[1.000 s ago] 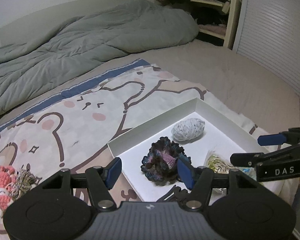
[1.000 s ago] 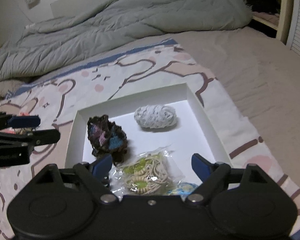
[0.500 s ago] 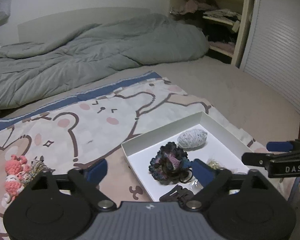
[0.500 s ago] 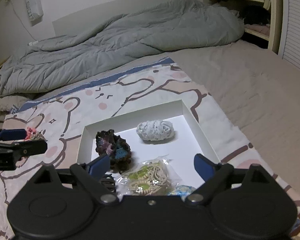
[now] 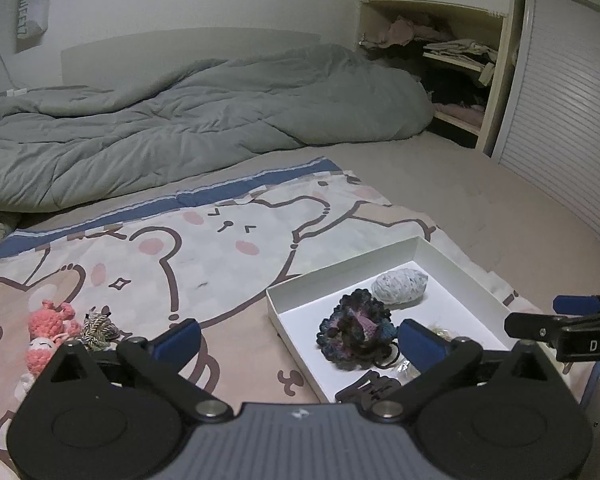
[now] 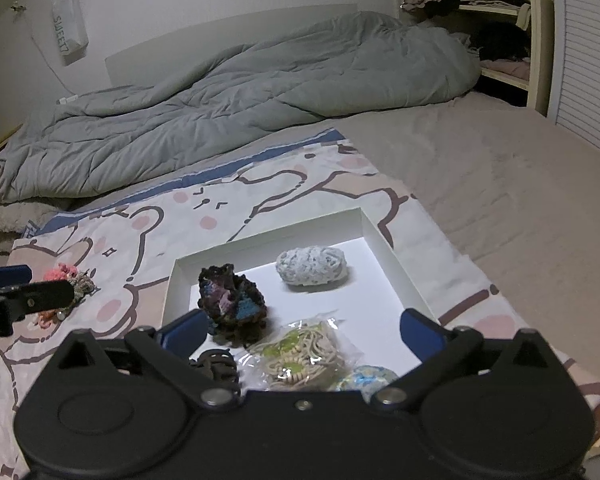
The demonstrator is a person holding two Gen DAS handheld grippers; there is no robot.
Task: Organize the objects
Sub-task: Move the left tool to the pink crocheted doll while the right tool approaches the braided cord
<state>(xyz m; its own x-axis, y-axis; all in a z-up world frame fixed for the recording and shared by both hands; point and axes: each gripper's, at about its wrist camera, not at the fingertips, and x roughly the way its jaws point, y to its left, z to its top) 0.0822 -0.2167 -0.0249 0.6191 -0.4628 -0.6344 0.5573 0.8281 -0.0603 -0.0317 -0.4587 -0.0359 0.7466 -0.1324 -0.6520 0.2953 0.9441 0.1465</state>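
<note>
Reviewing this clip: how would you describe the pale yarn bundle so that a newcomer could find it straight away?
Start at the white box lying on the bear-print blanket on the bed. Look toward its far right corner: the pale grey-white yarn bundle lies there alone on the white floor. It is oval and light, unlike the dark frilly crochet piece to its left and the bagged beige yarn nearer the camera.

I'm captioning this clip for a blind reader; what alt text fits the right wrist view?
A white box on a bear-print blanket holds a dark crocheted piece, a pale yarn ball and a bagged cord bundle. The right tool hangs open above them, empty.
</note>
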